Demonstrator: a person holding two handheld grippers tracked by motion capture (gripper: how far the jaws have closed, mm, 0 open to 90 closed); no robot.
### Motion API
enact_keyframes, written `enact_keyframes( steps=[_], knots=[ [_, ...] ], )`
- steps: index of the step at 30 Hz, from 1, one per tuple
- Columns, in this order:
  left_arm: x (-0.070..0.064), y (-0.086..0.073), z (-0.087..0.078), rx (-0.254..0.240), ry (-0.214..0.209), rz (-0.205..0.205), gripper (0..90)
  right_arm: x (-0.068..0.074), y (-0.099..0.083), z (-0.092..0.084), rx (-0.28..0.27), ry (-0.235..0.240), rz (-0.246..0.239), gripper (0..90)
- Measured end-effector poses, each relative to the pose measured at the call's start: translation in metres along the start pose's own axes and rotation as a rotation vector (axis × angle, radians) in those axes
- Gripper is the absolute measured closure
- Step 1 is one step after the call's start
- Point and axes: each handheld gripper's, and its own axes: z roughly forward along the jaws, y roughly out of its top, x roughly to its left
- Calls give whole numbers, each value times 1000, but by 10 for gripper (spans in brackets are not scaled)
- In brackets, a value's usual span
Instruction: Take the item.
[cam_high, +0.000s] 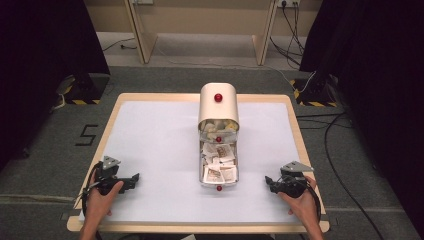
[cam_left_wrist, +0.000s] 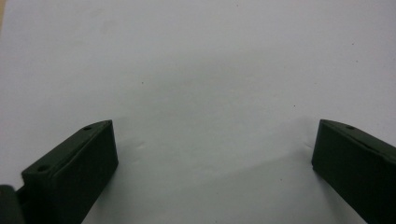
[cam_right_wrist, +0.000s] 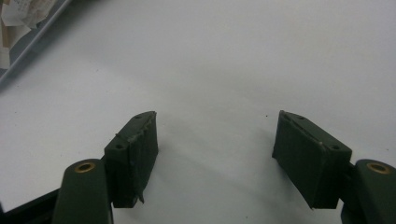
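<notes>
- Right now my left gripper (cam_high: 134, 178) rests low on the white table cover (cam_high: 150, 145), jaws spread wide with nothing but bare cover between them.
- My right gripper (cam_high: 268, 181) mirrors it on the other side, jaws also apart and empty; both point inward toward the middle.
- Between the two, well apart from either, stands the small cream cabinet (cam_high: 218, 106) with a red knob on top, and its metal drawer (cam_high: 219, 167) is pulled out toward me, full of paper packets (cam_high: 219, 162).
- From my right gripper, the drawer's rim (cam_right_wrist: 35, 39) lies ahead and off to the left of my jaws, not in line with them.
- The drawer's little red knob (cam_high: 219, 188) sits on the end nearest me, roughly midway between my tongs.
- Risk, as I judge it: the cabinet looks light, so pushing the drawer with one gripper could slide the whole unit away across the smooth cover.
- Packets standing above the rim could catch under the cabinet's edge and jam or crumple.
- Coming in at an angle, a jaw could skid off the tiny knob and knock the drawer askew.
</notes>
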Motion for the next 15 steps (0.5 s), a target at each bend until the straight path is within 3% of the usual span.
enact_keyframes(
  steps=[15],
  knots=[
    [0,0,0,0,0,0,0,1,1,0,4,-7,7,303]
  ],
)
